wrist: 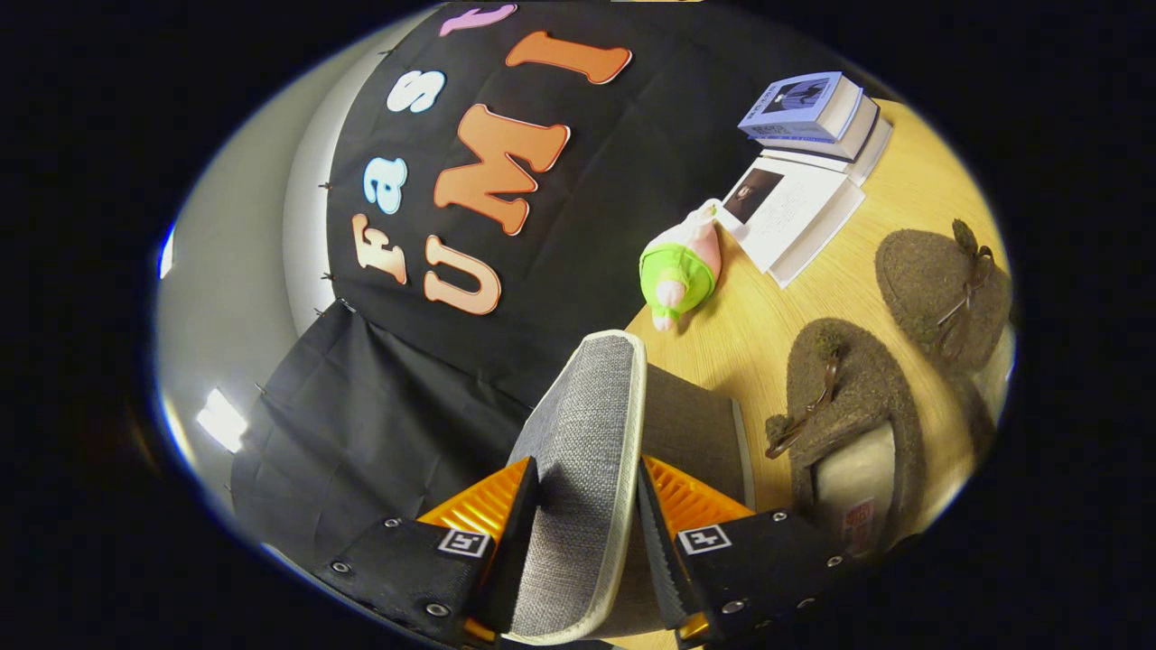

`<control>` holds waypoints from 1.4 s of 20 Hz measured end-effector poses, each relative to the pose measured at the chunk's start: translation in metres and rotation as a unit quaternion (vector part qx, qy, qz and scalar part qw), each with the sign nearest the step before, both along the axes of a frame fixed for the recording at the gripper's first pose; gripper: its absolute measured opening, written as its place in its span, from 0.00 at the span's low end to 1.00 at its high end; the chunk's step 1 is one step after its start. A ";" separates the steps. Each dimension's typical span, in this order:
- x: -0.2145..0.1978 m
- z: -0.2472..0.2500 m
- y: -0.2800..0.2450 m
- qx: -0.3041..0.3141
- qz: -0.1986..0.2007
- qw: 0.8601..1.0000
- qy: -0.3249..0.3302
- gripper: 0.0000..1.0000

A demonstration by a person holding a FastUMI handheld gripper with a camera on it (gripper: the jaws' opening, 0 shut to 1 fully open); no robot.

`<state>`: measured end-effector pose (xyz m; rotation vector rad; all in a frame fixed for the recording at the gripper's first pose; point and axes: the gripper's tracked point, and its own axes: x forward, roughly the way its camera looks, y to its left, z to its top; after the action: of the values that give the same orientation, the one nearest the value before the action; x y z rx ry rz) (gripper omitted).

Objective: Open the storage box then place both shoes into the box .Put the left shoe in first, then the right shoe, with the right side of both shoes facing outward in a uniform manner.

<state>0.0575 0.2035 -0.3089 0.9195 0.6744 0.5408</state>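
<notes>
The gripper point(585, 506) is closed on the grey fabric lid point(587, 424) of the storage box point(695, 424), held raised. At 2 o'clock, two brown slippers point(858, 397) lie on the wooden table point(750, 334). Beyond them, a plush toy point(682, 266) and stacked books point(813, 113) are noted.

**What the view cuts off or hides**

The lid point(578, 451), pinched between the gripper point(587, 506) fingers, hides most of the storage box point(695, 424) at centre. At lower right, the near shoe point(849, 415) loses its heel. The far shoe point(944, 289) is cut at the right edge. Print on the open book point(795, 212), upper right, is too small to tell.
</notes>
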 end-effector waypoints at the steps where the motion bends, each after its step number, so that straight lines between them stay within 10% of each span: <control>1: 0.004 0.004 -0.007 0.004 -0.016 1.000 -0.001 0.49; 3: 0.006 0.014 -0.010 0.025 -0.026 0.999 -0.002 0.22; 7: 0.005 0.026 -0.007 0.014 -0.027 1.000 0.001 0.05; 28: -0.033 0.178 0.121 -0.050 0.000 0.995 -0.089 0.04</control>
<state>0.0245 0.3241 -0.1309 0.7683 0.5355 0.5774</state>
